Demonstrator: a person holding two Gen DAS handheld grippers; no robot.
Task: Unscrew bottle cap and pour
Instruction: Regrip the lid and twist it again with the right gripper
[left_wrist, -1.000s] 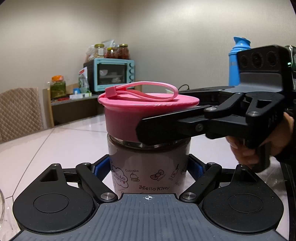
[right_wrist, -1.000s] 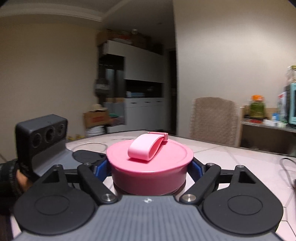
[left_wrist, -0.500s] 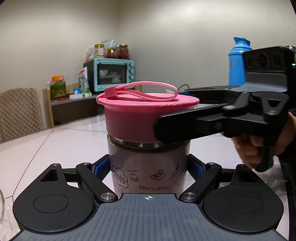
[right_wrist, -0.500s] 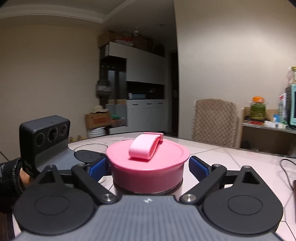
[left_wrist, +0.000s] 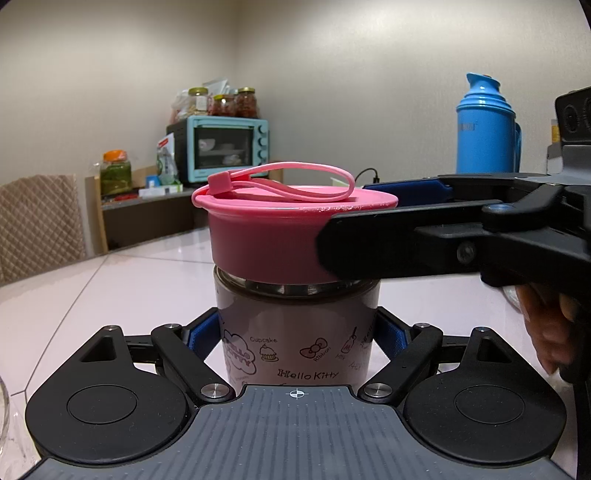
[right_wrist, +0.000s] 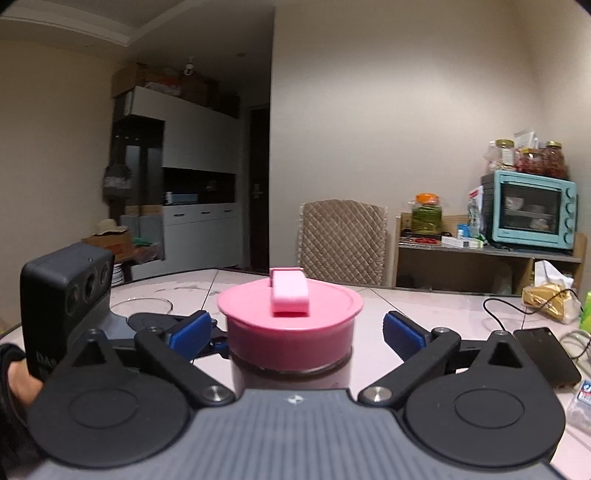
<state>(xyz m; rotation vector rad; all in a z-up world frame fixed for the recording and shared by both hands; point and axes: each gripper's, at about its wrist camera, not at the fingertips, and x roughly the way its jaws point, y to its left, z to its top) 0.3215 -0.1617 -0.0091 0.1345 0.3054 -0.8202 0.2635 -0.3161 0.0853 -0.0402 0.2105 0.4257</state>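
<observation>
Gripping bottle (left_wrist: 295, 332) body w/ left tool (left_wrist: 297, 338); right tool (right_wrist: 295, 332) released, straddling cap (right_wrist: 290, 317).

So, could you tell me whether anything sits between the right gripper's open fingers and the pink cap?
Nothing visible does. The right gripper straddles the pink cap, with bare gaps between each blue pad and the cap's sides.

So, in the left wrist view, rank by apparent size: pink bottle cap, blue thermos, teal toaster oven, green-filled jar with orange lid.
1. Pink bottle cap, though it is nearest the camera.
2. Blue thermos and teal toaster oven: too alike to rank.
3. Green-filled jar with orange lid.
</observation>
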